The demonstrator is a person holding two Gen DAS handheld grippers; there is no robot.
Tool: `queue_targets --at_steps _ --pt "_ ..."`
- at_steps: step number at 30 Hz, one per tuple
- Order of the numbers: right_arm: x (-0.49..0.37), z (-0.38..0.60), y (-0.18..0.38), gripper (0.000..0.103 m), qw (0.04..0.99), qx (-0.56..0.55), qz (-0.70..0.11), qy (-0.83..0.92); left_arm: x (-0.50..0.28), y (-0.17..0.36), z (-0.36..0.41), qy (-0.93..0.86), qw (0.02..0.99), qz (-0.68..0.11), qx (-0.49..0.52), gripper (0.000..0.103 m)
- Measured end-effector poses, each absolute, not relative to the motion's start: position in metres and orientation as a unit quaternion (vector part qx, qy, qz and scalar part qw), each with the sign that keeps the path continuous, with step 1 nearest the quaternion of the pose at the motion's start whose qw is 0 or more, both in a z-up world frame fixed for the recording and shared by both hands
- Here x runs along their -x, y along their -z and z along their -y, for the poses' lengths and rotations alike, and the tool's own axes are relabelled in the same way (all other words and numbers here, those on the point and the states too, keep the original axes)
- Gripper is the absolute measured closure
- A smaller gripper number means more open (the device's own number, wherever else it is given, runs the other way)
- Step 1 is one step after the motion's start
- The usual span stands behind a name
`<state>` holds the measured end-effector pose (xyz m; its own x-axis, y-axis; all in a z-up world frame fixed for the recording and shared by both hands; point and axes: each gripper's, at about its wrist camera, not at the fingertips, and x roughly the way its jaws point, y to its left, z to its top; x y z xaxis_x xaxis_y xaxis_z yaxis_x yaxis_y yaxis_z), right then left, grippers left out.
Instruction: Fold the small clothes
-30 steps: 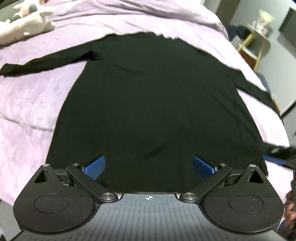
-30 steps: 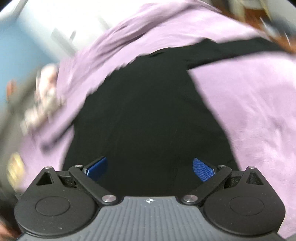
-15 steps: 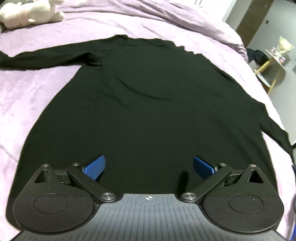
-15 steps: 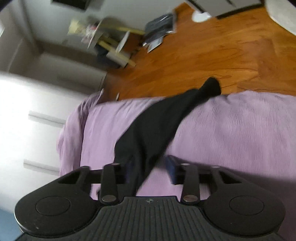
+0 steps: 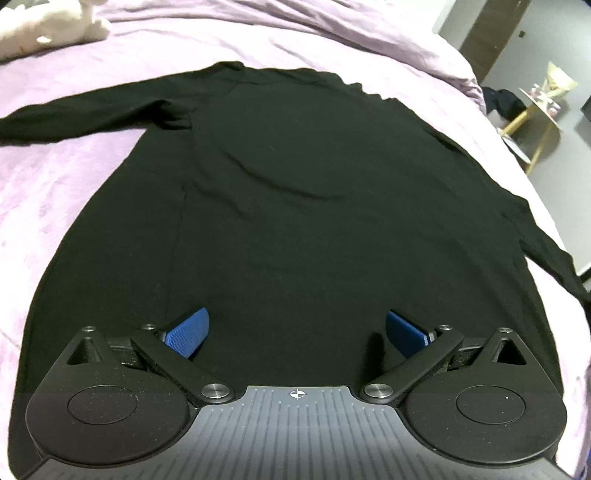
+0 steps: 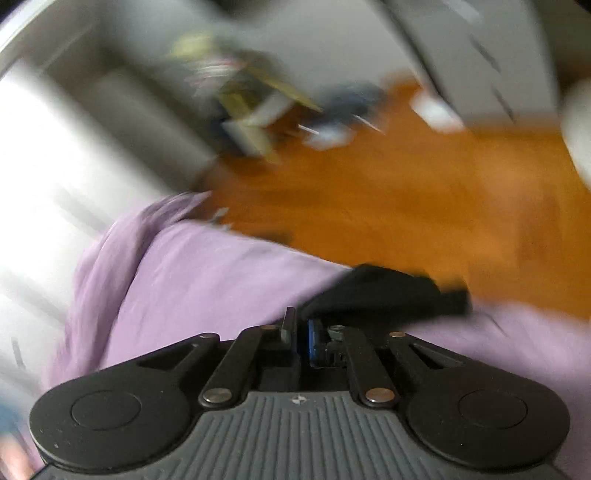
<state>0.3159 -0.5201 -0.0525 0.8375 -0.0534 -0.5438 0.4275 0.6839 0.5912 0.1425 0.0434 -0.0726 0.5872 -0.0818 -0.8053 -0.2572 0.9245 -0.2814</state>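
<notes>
A black long-sleeved knit top lay spread flat, hem near and collar far, on a bed covered with a lilac fabric bedspread. Its left sleeve stretched out towards the left edge of the bed, below a white plush toy at the far left. The left gripper hovered over the near hem with its blue-padded fingers spread wide and holding nothing.

The change was on the other side. A second earlier the right gripper had been open over the body of the top; half a second earlier it had swung to the right sleeve and was closing around it. At this moment its fingers were drawn almost together, and the dark cloth of the sleeve end bunched right at their tips, near the right edge of the bed above the orange wooden floor. The view was heavily blurred, so the cloth appeared pinched, though the contact itself was not sharp enough to confirm.

Judging from this, the first fold was beginning: the sleeve would probably be carried leftwards across the body. A thin, slack sleeve end could slip from a shallow pinch.
</notes>
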Motion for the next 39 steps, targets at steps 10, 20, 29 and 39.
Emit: queue_targets --at_steps 10,20,29,39 --pt "-0.284 0.229 0.017 0.061 0.896 0.028 -0.329 -0.297 -0.150 0.037 -0.059 -0.048 0.885 -0.409 0.217 0.000" --pt "-0.293 0.268 0.032 0.061 0.895 -0.067 -0.380 -0.223 -0.199 0.028 -0.053 0.009 0.888 -0.395 0.236 0.000" --pt "-0.368 0.220 0.072 0.072 0.877 -0.140 -0.428 -0.164 -0.198 0.035 -0.047 0.000 0.885 -0.395 0.246 0.000" --pt "-0.301 0.173 0.085 0.072 0.797 -0.067 -0.427 -0.421 -0.198 0.034 -0.079 -0.027 0.882 -0.393 0.258 0.000"
